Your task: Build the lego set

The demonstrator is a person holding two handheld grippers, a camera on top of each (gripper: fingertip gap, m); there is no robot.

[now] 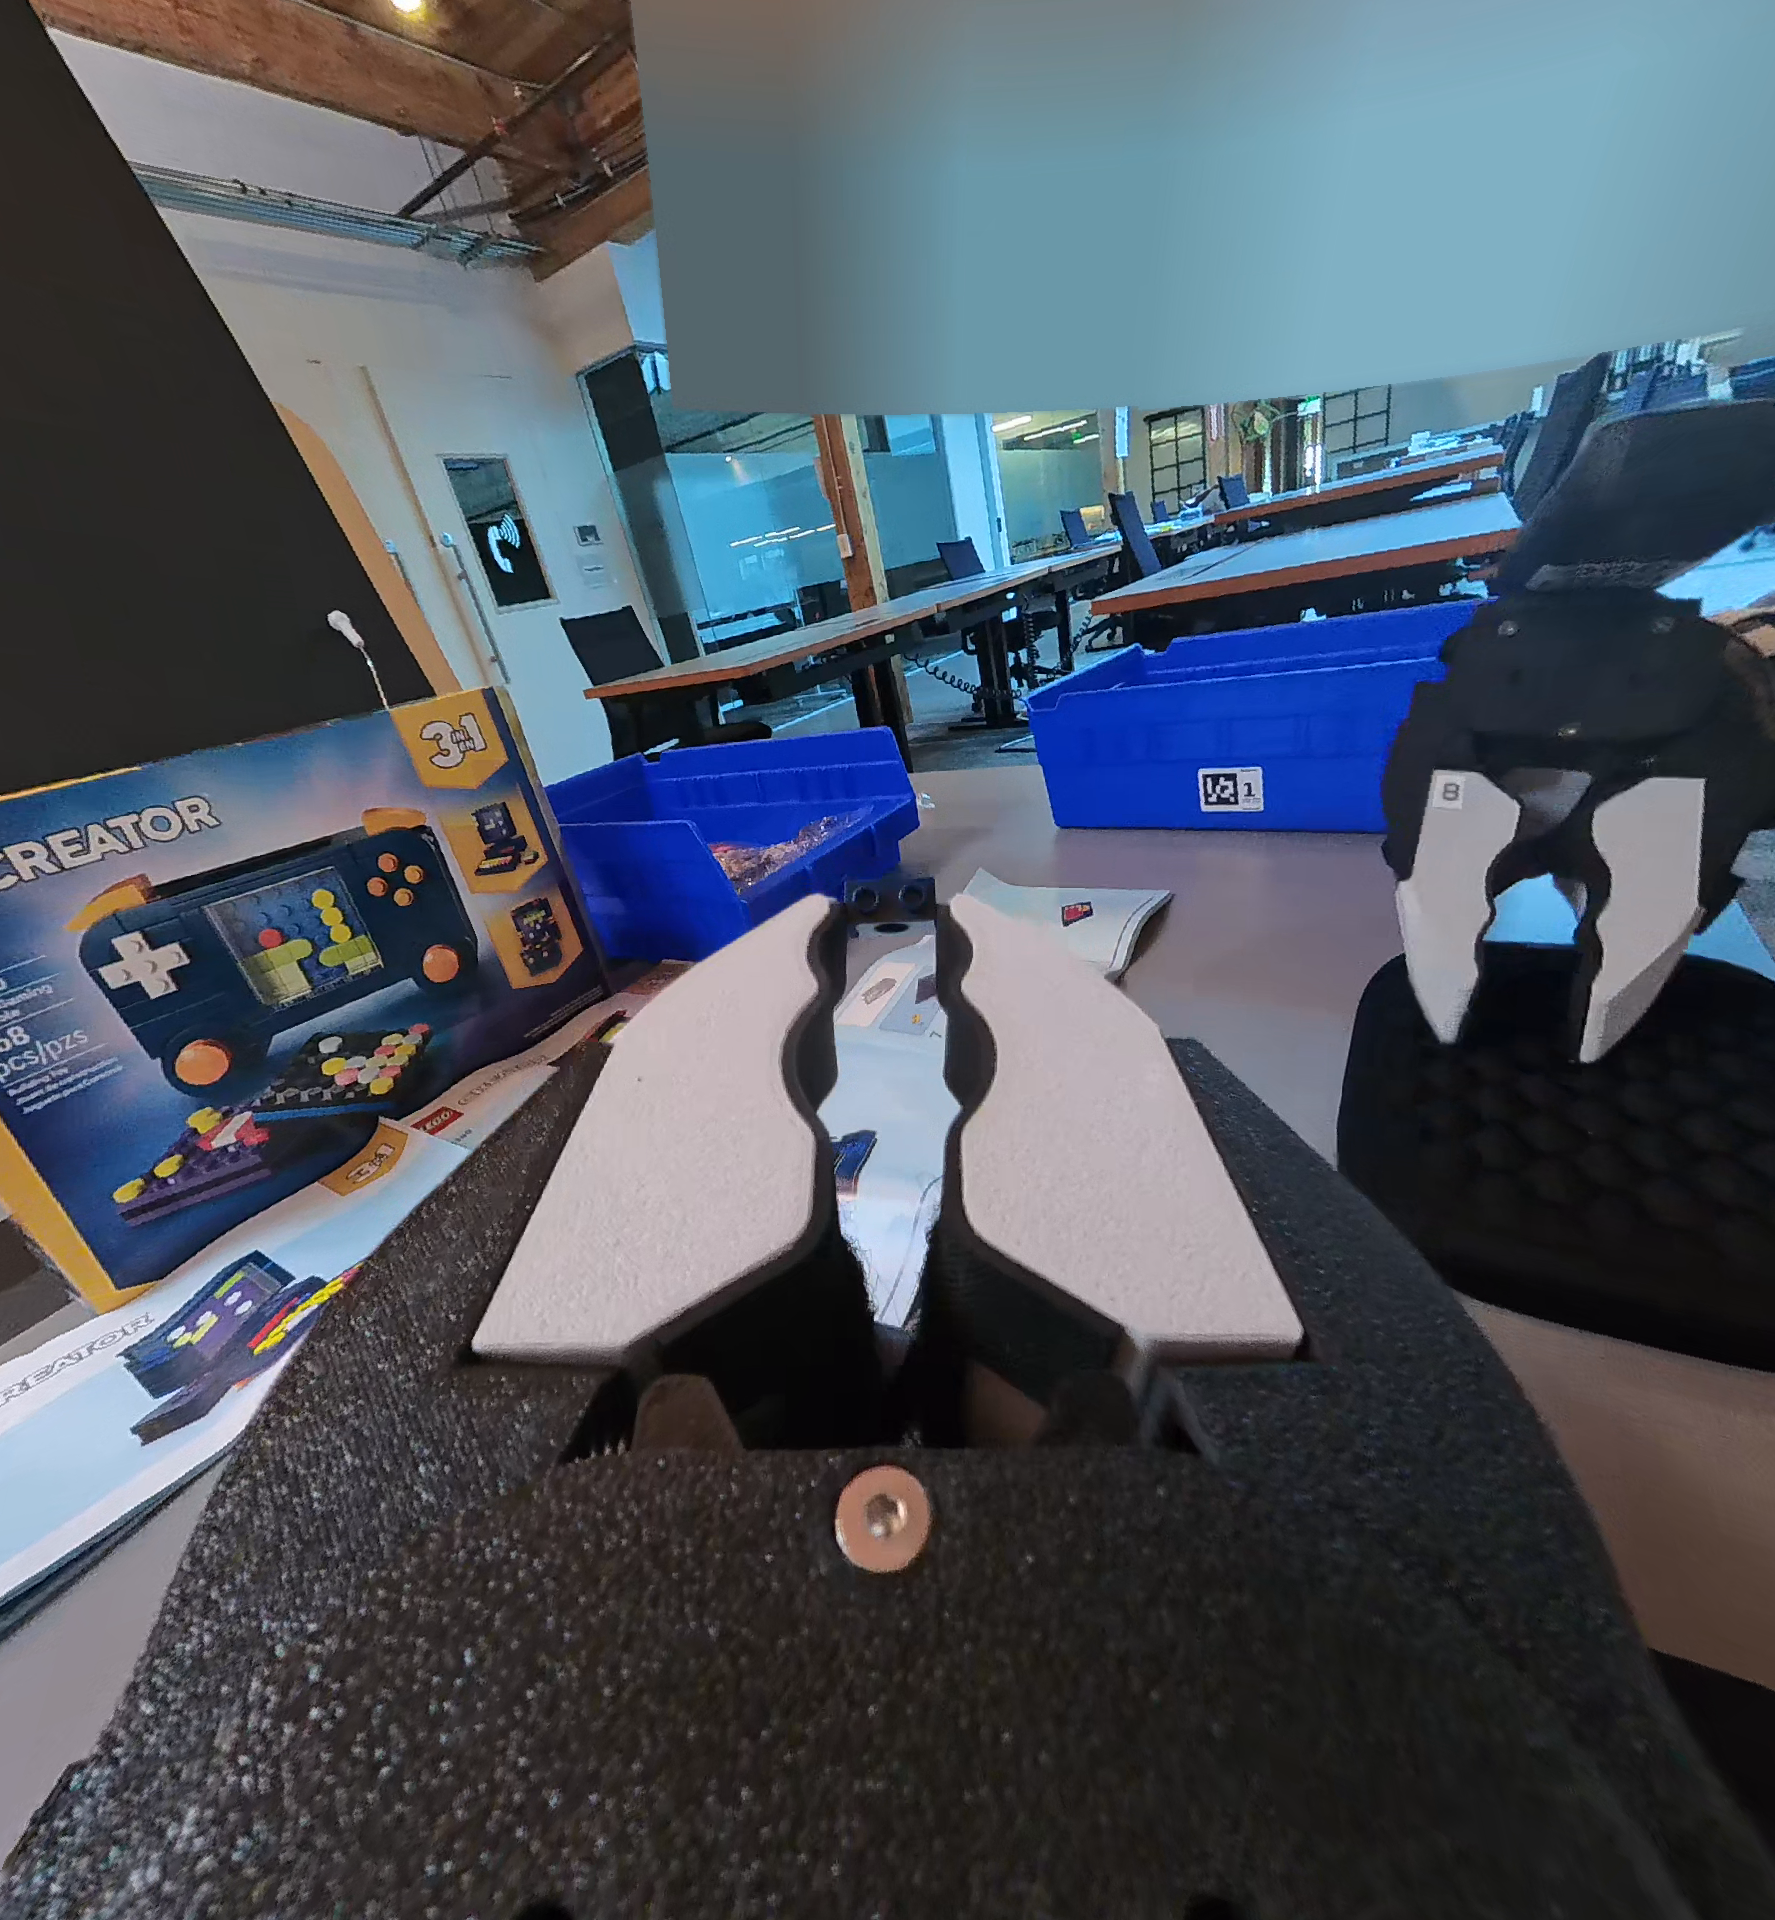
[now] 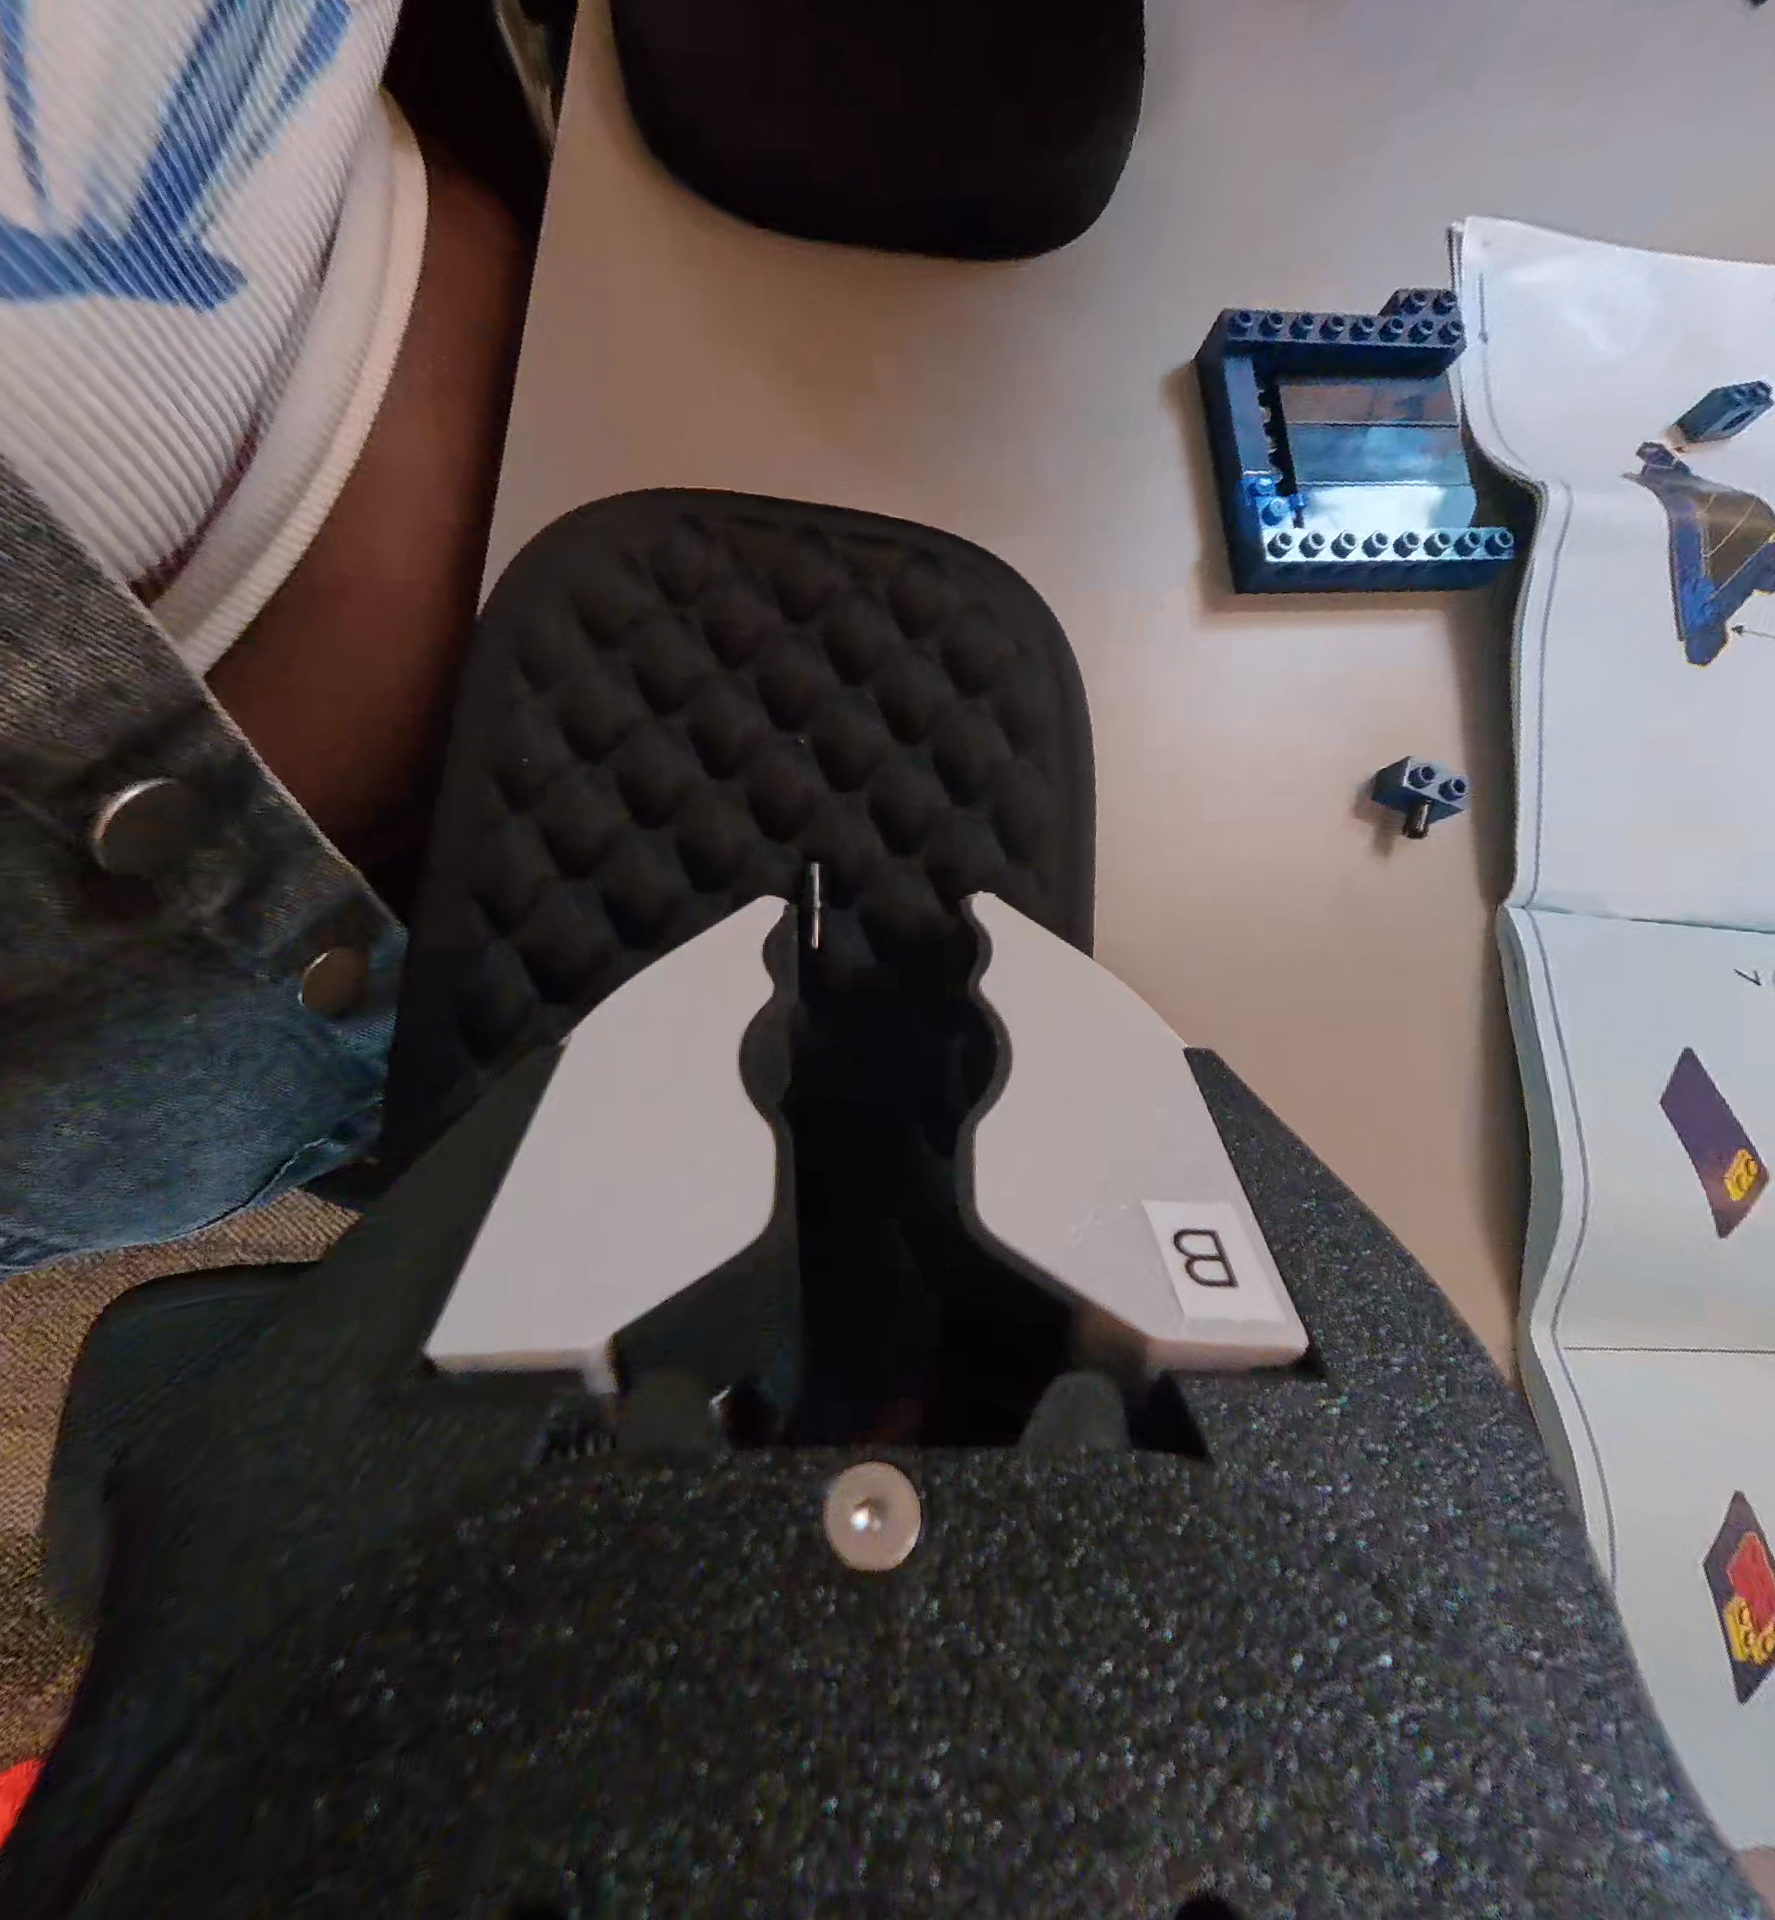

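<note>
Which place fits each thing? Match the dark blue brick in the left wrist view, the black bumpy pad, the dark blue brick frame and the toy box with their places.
Things:
1. dark blue brick
2. black bumpy pad
3. brick frame
4. toy box

Places:
A. standing upright beside a blue bin
B. flat on the table, beside the open booklet
C. between the left gripper fingertips
D. below the open right gripper

Pairs: 1-C, 2-D, 3-B, 4-A

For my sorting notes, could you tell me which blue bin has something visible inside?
The left blue bin beside the toy box; the right blue bin's inside is hidden.
</note>
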